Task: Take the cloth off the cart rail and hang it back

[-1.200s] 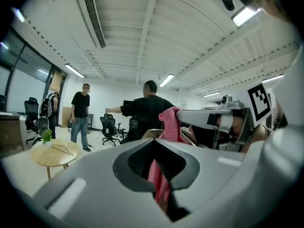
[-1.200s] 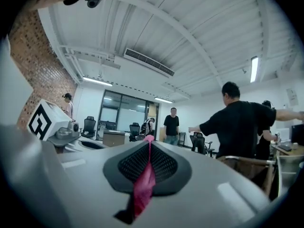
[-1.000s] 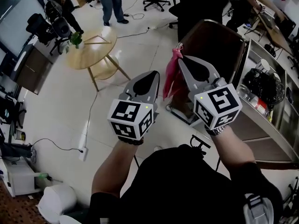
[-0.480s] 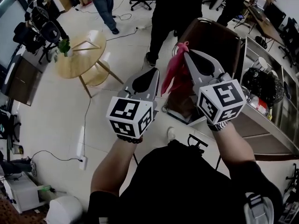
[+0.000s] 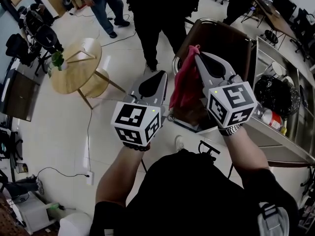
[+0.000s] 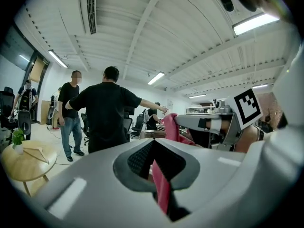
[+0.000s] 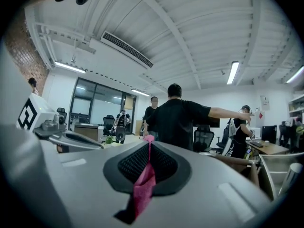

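Office floor lies below while left claw [image 5: 161, 76] and right claw [image 5: 198, 57] both pinch the pink cloth [image 5: 185, 85], aloft beside the cart [image 5: 224, 41]; light and limp, it likely hangs best held by top corners.

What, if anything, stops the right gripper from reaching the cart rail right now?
Probably nothing, so yes. The right gripper, shut on the pink cloth, seems close to the cart rail with nothing between. The left gripper pinches the same cloth, so both should advance together.
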`<state>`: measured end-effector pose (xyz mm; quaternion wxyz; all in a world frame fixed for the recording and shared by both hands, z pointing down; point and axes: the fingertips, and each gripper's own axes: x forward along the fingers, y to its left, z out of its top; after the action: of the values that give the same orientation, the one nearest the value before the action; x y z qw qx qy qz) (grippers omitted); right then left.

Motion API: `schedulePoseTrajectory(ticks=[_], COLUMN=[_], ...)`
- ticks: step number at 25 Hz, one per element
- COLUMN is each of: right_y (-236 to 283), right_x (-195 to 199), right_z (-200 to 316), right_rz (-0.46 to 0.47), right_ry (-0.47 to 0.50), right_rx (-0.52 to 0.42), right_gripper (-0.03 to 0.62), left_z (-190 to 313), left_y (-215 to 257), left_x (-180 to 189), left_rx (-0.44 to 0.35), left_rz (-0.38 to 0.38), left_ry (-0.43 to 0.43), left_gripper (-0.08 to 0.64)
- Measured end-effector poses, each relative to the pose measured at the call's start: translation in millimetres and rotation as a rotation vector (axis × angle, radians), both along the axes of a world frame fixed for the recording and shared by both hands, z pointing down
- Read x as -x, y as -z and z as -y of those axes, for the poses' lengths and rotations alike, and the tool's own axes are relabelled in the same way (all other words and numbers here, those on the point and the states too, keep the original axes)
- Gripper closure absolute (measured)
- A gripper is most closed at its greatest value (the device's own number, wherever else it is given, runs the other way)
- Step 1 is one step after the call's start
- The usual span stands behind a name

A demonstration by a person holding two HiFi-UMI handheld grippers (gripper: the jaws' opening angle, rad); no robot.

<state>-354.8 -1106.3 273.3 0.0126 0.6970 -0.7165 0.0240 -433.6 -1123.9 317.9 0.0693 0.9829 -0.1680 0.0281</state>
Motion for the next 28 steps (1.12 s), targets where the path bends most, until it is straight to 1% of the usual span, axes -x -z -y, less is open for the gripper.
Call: schedulePoseTrajectory(ticks=[6, 12, 16, 22, 24, 25, 26, 28], right_y=[-31, -64, -77, -87, -87, -87, -86, -85], right_x=[-29, -38, -38, -37, -34, -33, -33, -32], right_z=[31, 52, 60, 66, 66, 66, 66, 64], right_rz=[0.031, 0.058, 0.060, 0.064, 0.067, 0.068, 0.068, 0.065], right_ry=[-0.001, 0.041, 0.073, 0.072, 0.076, 0.076, 0.075, 0.070], right_rx=[0.079, 0.165, 0.190, 0.223, 0.230, 0.231, 0.231, 0.230], right_gripper=[0.584, 0.583, 0.583, 0.574, 0.503, 0.479, 0.464, 0.456], left_z=[29, 46, 51, 55, 56, 56, 56, 54], left_y=[-12, -30, -38, -43, -43, -42, -42, -40], left_x=[-28, -46, -51, -45, -43, -43, -43, -42], left_rx=[0.030, 0.060, 0.070, 0.078, 0.082, 0.083, 0.083, 0.083], left_rz=[0.023, 0.050, 0.057, 0.056, 0.054, 0.052, 0.051, 0.047], left_ry=[-0.002, 0.000, 0.008, 0.017, 0.015, 0.013, 0.010, 0.004], left_gripper=[0.557, 0.557, 0.557, 0.557, 0.557, 0.557, 0.558, 0.557])
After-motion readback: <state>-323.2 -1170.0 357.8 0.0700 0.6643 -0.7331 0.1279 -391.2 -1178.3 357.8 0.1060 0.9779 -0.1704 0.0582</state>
